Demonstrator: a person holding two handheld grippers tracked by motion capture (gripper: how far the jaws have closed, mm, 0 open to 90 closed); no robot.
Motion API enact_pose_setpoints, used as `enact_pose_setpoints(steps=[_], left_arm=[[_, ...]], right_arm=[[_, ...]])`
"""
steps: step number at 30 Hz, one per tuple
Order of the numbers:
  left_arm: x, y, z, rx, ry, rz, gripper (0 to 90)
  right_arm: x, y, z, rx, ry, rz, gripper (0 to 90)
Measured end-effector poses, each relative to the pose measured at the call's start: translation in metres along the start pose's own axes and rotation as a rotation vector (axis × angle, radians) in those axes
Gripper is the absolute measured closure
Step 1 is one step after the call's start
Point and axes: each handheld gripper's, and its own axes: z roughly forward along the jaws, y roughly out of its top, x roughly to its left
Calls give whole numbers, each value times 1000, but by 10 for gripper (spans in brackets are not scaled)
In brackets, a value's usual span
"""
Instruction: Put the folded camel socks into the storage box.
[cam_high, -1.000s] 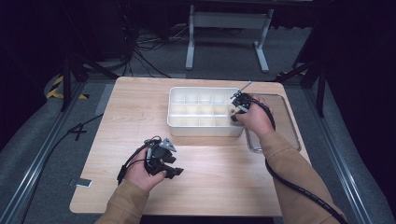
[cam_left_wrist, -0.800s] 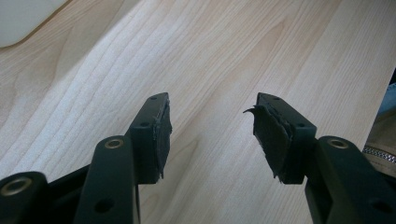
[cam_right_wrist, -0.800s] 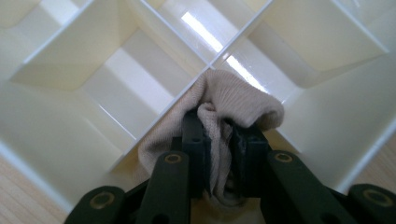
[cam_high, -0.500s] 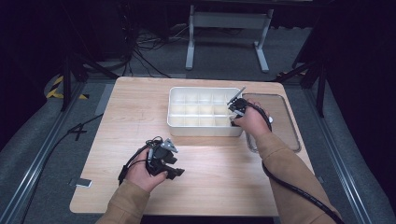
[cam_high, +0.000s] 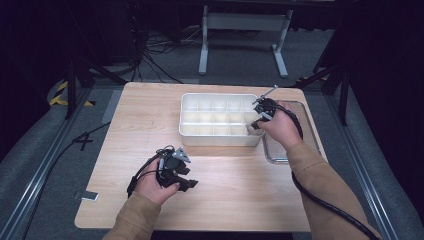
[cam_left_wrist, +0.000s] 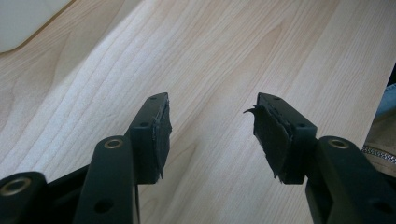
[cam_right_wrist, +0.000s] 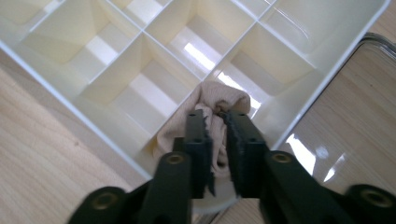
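The right gripper (cam_high: 256, 123) stood at the 3 o'clock end of the white divided tray (cam_high: 189, 131), over the compartment at the tray's near right corner, with the person's right hand (cam_high: 281, 126) wrapped round its body. In the right gripper view its jaws had just been closing and stood narrow, pinching a crumpled beige cloth (cam_right_wrist: 215, 122) between the pads; the cloth bulged above the jaw tips at 12 o'clock and spilled out at 9 o'clock of them, lying over the tray's dividers. Whether the cloth rested on the compartment floor could not be told. The tray's compartments that were in view looked bare apart from the cloth. A clear plastic lid (cam_high: 310, 131) lay flat on the table (cam_high: 140, 115) just beside the tray, at its 3 o'clock side, partly under the right forearm. The left gripper (cam_high: 186, 179) was well apart from the tray, toward 7 o'clock of it, held low over the bare wood by the left hand (cam_high: 152, 181). In the left gripper view (cam_left_wrist: 210, 126) its jaws stood wide with nothing between them, only wood grain under the gap; the right pad's lining was frayed at its tip, and a corner of the tray showed at 10 o'clock. Black cables trailed from both grippers toward the person.
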Motion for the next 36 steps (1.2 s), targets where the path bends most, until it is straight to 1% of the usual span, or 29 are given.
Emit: enact_pose_setpoints(steps=[3,5,6,7,8,10,12,13,14,15,16,17,18,20,22,23,24,25,27,29,32,33,34,36], left_arm=[[-1,2,2,9,-5,4,466],[-1,2,2,10,-5,8,466],[-1,2,2,7,-5,7,467],[-1,2,2,7,-5,7,467],[0,2,2,12,-3,5,467],[0,1,2,5,-7,-1,467],[0,1,3,4,-9,-1,467],[0,1,4,17,-11,-1,467],[0,1,4,17,-11,-1,467],[1,1,4,19,-9,6,467],[1,0,3,12,-10,3,467],[1,0,3,8,-10,-1,467],[1,-1,2,1,-12,-11,467],[2,-1,1,5,-6,-10,467],[1,-1,0,1,-3,-4,467],[1,-1,0,0,-5,-3,466],[1,-1,-1,-3,-4,-10,466],[1,-1,-1,-2,-4,-9,465],[2,-1,-2,-5,2,-12,464],[3,-1,-3,-6,5,-4,462],[5,-1,-6,-13,10,2,444],[5,-2,-6,-27,9,-3,444],[5,-2,-6,-27,9,-3,444],[6,-4,-10,-33,2,6,444]], right_arm=[[-1,-3,4,30,-1,-17,863],[-2,-5,13,58,1,-24,871],[-2,-6,17,64,-2,-25,871],[-2,-6,17,64,-2,-25,871],[-3,-8,22,70,-2,-29,873],[-4,-9,31,85,4,-21,879],[-4,-8,34,92,-1,-25,884],[0,-3,39,126,-9,-43,883],[0,-3,39,126,-9,-43,883],[2,-2,43,142,-15,-58,884],[4,-1,45,148,-26,-69,884],[5,-1,47,149,-36,-77,885],[5,-1,48,149,-36,-75,885],[3,-2,47,139,-20,-61,883],[2,-4,45,130,-15,-64,876],[3,-4,42,119,-15,-61,869],[3,-5,39,104,-20,-62,862],[3,-6,34,76,-19,-52,855],[2,-8,27,39,-10,-42,838],[3,-13,14,-23,1,-33,807],[7,-24,-4,-136,13,-27,737],[8,-31,-10,-197,33,-46,707],[8,-31,-10,-197,33,-46,707],[12,-41,-19,-262,65,-82,675]])
